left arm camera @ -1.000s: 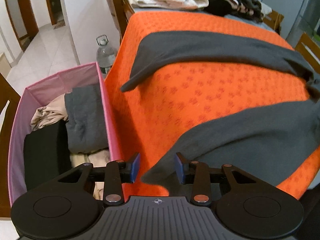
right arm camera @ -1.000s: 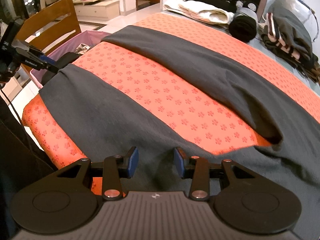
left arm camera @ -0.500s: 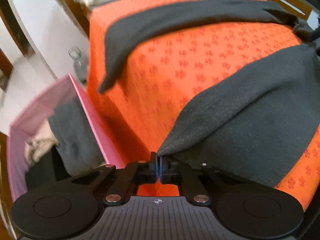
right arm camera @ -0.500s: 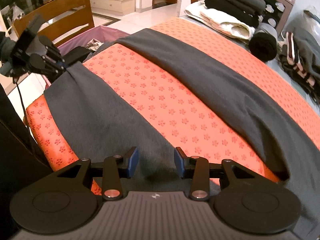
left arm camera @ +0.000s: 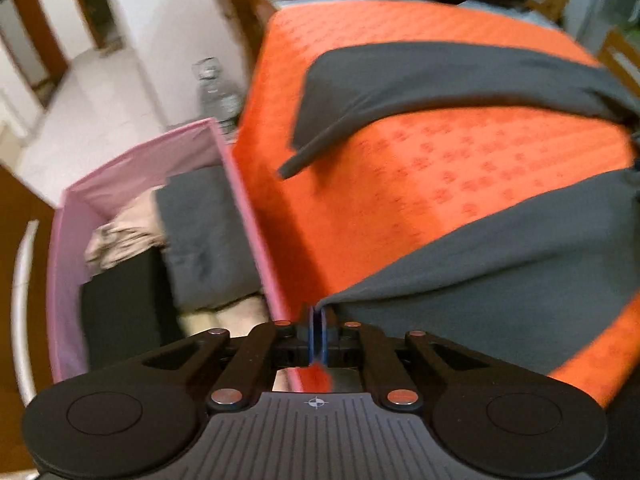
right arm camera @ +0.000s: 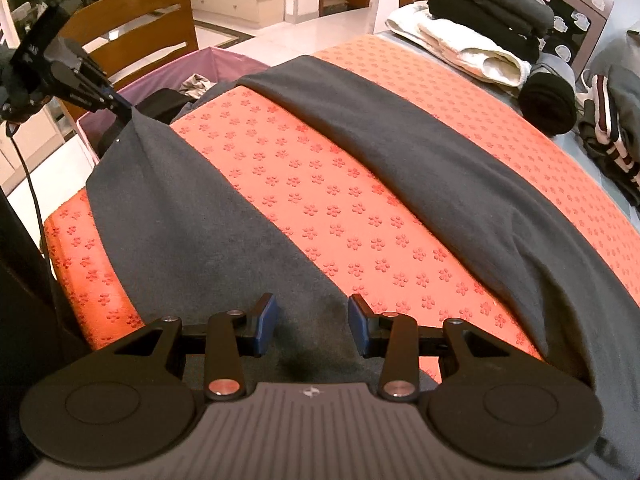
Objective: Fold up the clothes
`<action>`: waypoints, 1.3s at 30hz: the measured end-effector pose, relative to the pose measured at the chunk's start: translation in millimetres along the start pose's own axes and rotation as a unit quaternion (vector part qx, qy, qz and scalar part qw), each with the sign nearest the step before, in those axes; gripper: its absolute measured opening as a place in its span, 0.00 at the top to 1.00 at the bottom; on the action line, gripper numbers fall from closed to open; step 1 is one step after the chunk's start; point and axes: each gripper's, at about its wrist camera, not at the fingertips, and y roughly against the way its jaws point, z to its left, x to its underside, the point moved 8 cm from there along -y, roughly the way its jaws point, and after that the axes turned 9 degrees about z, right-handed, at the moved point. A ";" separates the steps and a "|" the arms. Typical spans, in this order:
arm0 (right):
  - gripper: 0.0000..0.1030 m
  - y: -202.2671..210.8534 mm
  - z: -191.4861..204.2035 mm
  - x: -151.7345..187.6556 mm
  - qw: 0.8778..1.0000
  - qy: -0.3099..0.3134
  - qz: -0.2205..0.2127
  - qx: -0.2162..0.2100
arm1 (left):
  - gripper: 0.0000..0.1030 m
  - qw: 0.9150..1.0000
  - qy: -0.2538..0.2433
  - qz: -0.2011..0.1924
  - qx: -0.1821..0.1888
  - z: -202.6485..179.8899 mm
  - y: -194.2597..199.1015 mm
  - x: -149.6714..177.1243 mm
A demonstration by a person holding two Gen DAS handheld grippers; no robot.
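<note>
Grey garment's [left arm camera: 500,280] corner between left gripper's [left arm camera: 318,330] closed jaws.

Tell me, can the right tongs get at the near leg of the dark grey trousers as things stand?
Probably yes. The right tongs hang open just above the near trouser leg, with only bare cloth between the tips. Nothing lies on that stretch, and the left tongs pinch the leg's far corner, well clear.

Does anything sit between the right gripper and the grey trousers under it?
Nothing visible does. The right gripper hangs with its jaws apart directly over the near leg of the grey trousers, only bare fabric between them. The left gripper is shut on that leg's hem.
</note>
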 end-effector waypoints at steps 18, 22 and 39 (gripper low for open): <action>0.57 -22.8 56.4 -80.8 0.987 0.127 -0.040 -0.093 | 0.85 0.992 -0.036 -0.037 0.112 -86.9 35.9 9.6; 0.57 -34.2 81.8 -102.7 0.975 0.181 -0.037 -0.122 | 0.85 0.992 -0.004 -0.037 0.124 -99.3 32.8 17.9; 0.69 -72.4 128.9 -149.7 0.928 0.328 0.020 -0.176 | 0.82 0.987 0.096 -0.074 0.102 -98.1 32.2 25.1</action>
